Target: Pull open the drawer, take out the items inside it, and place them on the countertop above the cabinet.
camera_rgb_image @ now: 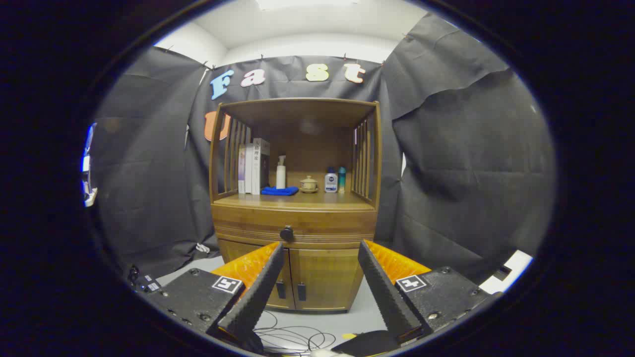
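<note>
Fingers (320, 248) wide apart and empty, approaching the shut drawer (293, 228)
Its knob (286, 233) sits beyond the tips; next, close in and grip it

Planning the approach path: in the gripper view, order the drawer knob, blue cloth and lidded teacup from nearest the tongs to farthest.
The tongs are open.
1. Drawer knob, just beyond the fingertips, on the drawer front.
2. Blue cloth, on the countertop, above the knob.
3. Lidded teacup, farther back, beside the cloth.
</note>
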